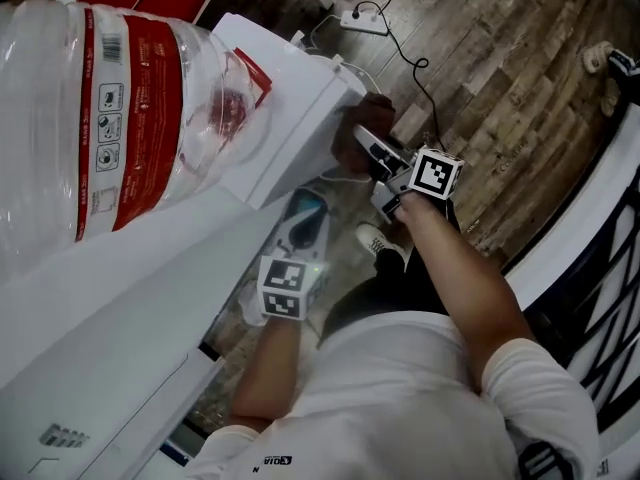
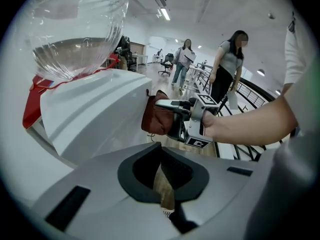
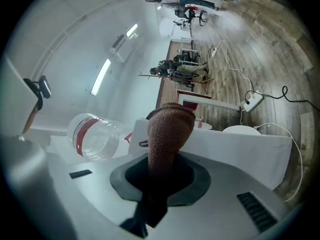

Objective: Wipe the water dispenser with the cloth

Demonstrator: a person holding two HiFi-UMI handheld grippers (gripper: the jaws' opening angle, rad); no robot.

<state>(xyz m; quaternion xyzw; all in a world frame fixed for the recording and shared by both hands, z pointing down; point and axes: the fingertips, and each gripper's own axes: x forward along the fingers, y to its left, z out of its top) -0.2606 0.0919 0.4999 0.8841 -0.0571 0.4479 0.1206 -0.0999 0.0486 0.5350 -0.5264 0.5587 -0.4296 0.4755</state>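
One water dispenser point(image 1: 300, 118), one bottle point(image 1: 100, 118), one cloth point(image 1: 352, 136), two grippers point(image 1: 305, 216) point(image 1: 372, 154).

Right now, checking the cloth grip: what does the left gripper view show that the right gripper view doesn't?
Only the left gripper view: the right claw seen from outside, holding the brown cloth at the side of the water dispenser, with people beyond. Only the right gripper view: the cloth clamped between that claw's own jaws, and a power strip on the floor. Both: cloth, dispenser, water bottle.
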